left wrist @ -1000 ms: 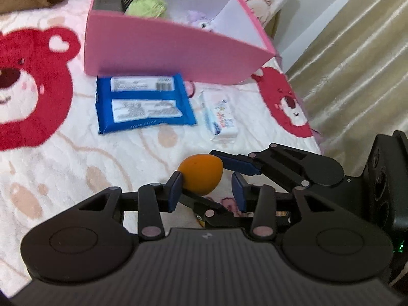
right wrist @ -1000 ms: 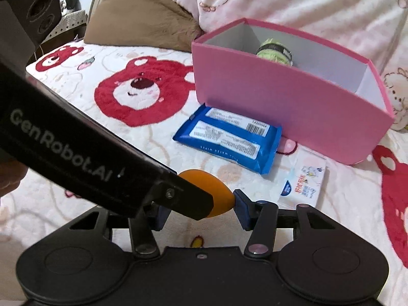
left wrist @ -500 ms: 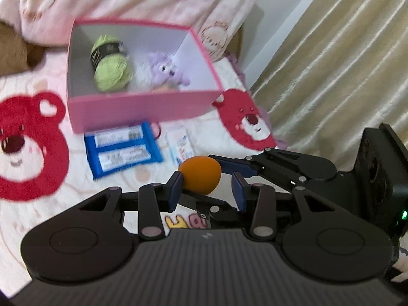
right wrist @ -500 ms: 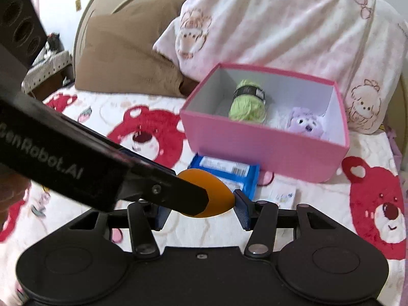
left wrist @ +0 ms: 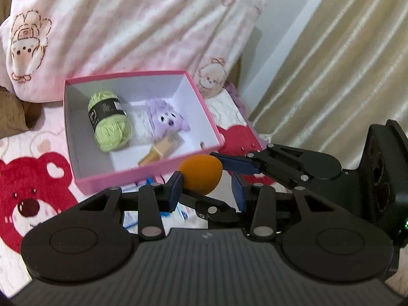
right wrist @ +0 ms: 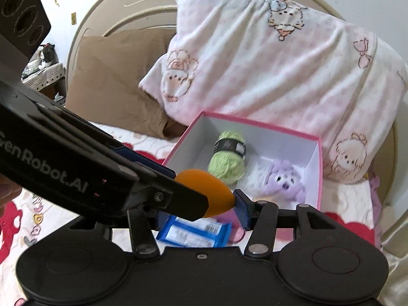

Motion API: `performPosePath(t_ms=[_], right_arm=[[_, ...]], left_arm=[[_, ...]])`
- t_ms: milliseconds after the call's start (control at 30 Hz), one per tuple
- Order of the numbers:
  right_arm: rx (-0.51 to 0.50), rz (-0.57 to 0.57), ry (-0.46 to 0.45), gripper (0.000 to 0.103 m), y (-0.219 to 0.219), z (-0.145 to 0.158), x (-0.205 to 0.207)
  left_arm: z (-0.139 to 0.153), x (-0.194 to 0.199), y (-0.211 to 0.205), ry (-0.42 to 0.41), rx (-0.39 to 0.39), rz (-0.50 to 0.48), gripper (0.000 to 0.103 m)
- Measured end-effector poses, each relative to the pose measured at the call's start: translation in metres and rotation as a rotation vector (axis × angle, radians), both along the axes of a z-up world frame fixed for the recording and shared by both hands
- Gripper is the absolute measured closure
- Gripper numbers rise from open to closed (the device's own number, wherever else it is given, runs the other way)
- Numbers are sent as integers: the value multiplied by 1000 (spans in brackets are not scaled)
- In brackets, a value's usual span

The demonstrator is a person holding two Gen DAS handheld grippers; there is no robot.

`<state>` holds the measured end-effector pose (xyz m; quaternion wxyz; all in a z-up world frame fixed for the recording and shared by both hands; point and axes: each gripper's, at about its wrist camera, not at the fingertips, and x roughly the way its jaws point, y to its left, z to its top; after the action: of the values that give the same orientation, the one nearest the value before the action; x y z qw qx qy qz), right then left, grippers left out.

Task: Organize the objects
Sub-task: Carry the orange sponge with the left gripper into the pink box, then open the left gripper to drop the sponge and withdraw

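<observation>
Change since earlier frame: both grippers and the orange sponge (left wrist: pixel 200 176) have been raised off the bed; the pink box (left wrist: pixel 142 172) is now seen from above, its contents revealed.
Left gripper (left wrist: pixel 207 190): jaws narrowed; the sponge is touched by the left pad, while a gap is seen at the right pad.
Right gripper (right wrist: pixel 201 210): jaws set on the sponge (right wrist: pixel 204 191); one pad is pressed on its pointed end, the other is hidden behind the left gripper.
Sponge position: held in the air, in front of the box's near wall.
Box contents: green yarn (left wrist: pixel 109 123), purple plush (left wrist: pixel 165 119).
Left view only: tan tube (left wrist: pixel 160 150) in the box; curtain (left wrist: pixel 331 76).
Right view only: blue packet (right wrist: pixel 195 234) on the bed (right wrist: pixel 153 148), brown pillow (right wrist: pixel 114 81).
</observation>
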<state>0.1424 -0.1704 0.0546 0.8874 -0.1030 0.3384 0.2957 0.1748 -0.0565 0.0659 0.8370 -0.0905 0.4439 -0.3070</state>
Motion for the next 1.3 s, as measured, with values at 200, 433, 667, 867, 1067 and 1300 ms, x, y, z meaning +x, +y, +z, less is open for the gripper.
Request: performPosePath(t_ms=[200, 433, 667, 867, 1067, 1300], right_arm=[[17, 5, 127, 46, 3, -27, 71], [15, -18, 262, 47, 12, -75, 133], [-10, -39, 312, 47, 18, -115, 164], [-28, -41, 321, 47, 24, -138, 178], [-117, -53, 242, 37, 32, -144, 171], [-42, -94, 166, 30, 6, -118, 152]], left_arm=[[-42, 73, -8, 126, 17, 49, 61], [-96, 119, -15, 163, 31, 116, 62], [-137, 146, -19, 190, 23, 166, 62], [-158, 156, -21, 202, 39, 191, 62], [-159, 155, -25, 184, 61, 182, 53], [-122, 136, -31, 62, 173, 151, 42]])
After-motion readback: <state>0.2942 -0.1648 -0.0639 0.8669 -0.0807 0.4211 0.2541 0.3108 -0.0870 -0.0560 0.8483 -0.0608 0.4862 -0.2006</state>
